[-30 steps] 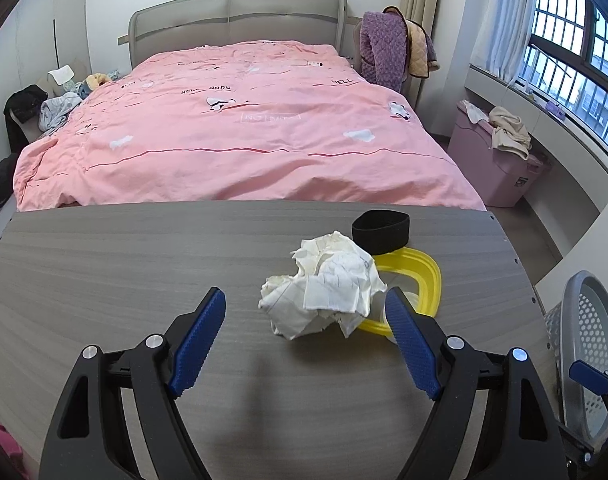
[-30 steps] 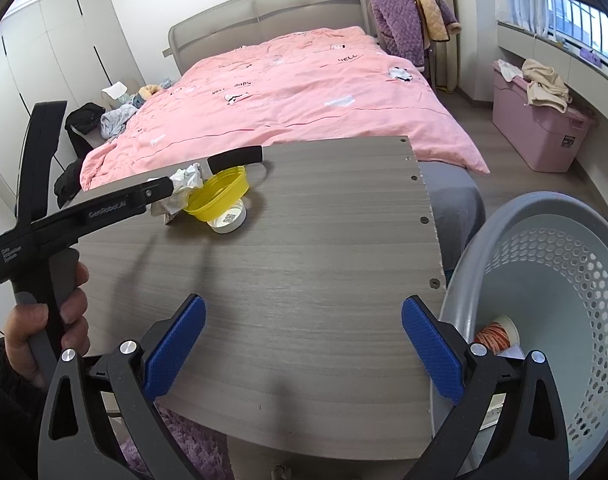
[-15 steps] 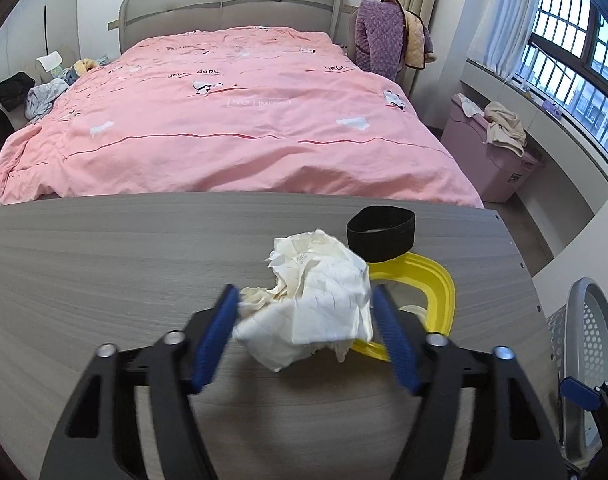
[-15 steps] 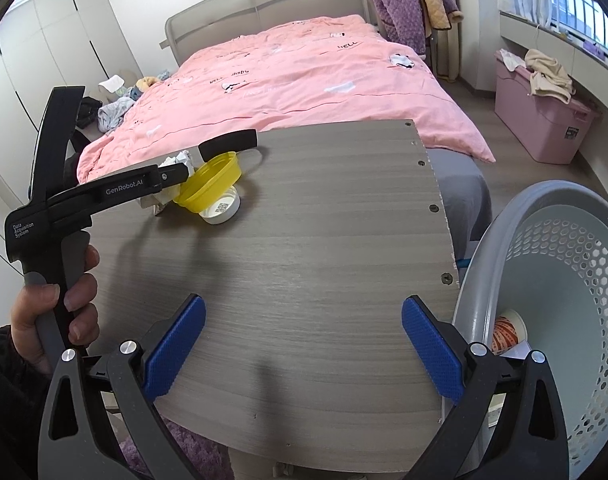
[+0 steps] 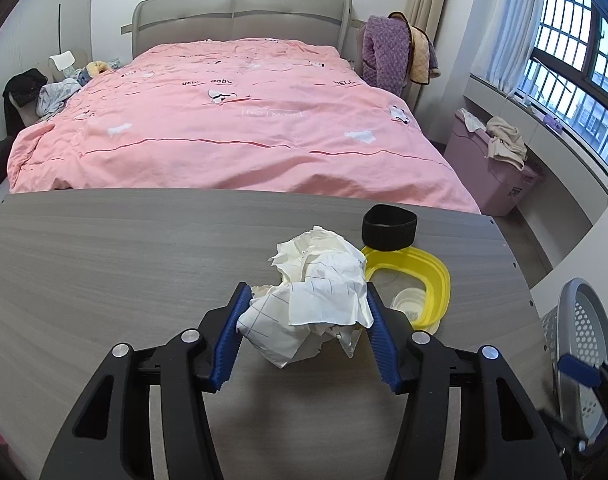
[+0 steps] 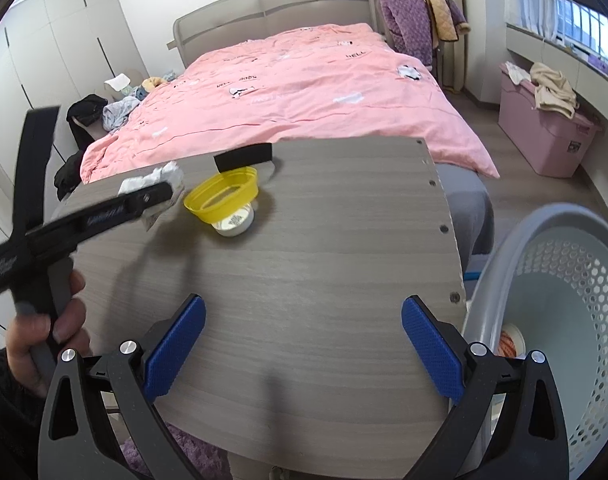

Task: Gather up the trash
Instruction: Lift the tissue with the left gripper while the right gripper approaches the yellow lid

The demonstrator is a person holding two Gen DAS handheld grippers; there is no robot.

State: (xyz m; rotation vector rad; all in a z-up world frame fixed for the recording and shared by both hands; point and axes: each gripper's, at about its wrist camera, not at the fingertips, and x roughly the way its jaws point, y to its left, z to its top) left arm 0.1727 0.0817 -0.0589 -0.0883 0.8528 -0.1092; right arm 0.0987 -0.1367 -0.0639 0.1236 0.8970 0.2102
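Crumpled paper [image 5: 316, 300] on table [image 5: 103, 264] btwn L gripper [image 5: 306, 312] pads, jaws closing, pads touching; angled down; R gripper [image 6: 301, 344] wide, empty, over table; R view only: hand [image 6: 43, 340], basket [image 6: 576, 300] w/ cup inside.

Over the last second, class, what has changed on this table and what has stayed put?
The left tongs have moved forward around the crumpled paper, and their jaws are closing, both blue pads now against its sides. The paper has not left the table. The right tongs stay wide open and empty above the near edge. The yellow bowl, black band and basket have not moved.
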